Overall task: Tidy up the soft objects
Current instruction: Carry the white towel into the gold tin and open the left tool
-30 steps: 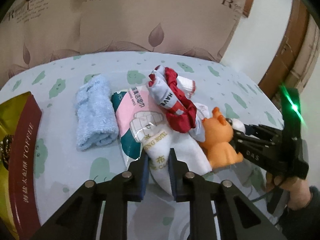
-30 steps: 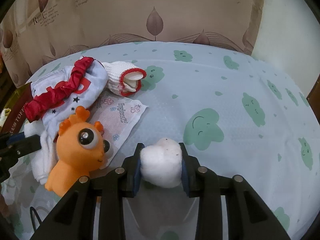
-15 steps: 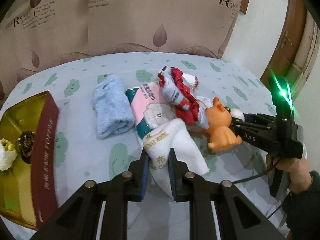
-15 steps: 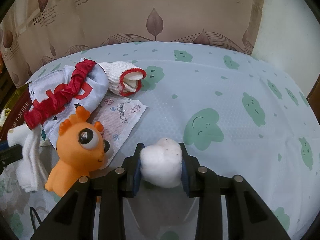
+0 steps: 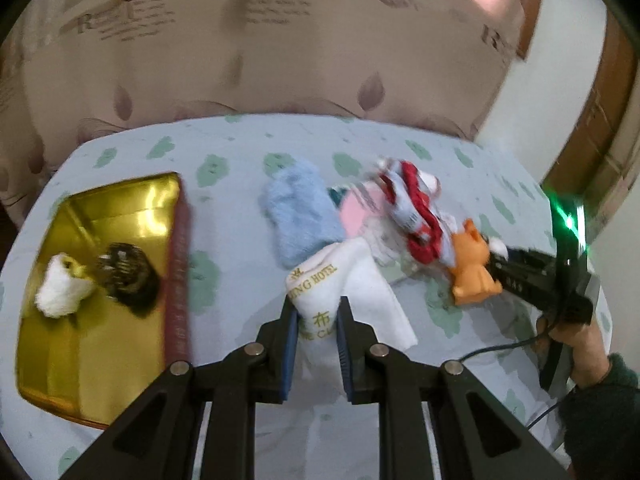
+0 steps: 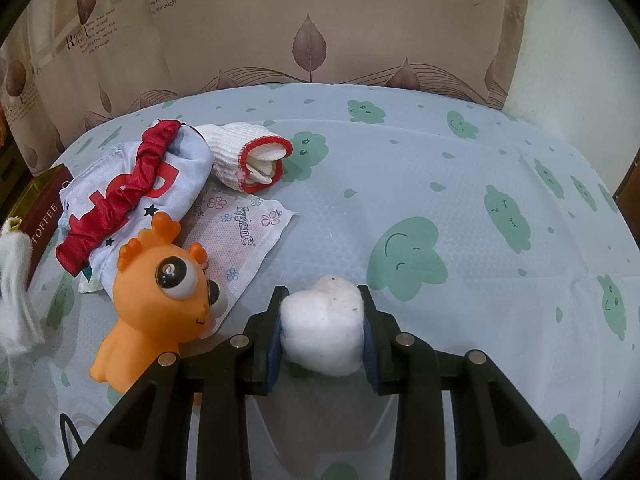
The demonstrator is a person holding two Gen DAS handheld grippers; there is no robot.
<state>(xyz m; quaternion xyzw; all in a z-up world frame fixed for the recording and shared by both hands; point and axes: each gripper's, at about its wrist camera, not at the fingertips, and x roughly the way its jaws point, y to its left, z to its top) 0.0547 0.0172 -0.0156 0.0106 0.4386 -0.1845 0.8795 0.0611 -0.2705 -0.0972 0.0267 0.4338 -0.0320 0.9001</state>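
My left gripper is shut on a white hotel towel with gold lettering, lifted off the bed; the towel hangs at the left edge of the right wrist view. My right gripper is shut on a white cotton ball low over the bedsheet. A gold tin lies at the left, holding a white fluffy piece and a dark ball. A blue towel roll lies beyond the hotel towel.
An orange toy deer, a red-banded blue garment, a white red-rimmed sock and a tissue pack sit in a heap. A hand holds the right gripper. A curtain hangs behind the bed.
My left gripper has lifted the hotel towel off the heap and moved left toward the gold tin, which has come into fuller view. The right gripper and its cotton ball stayed still.
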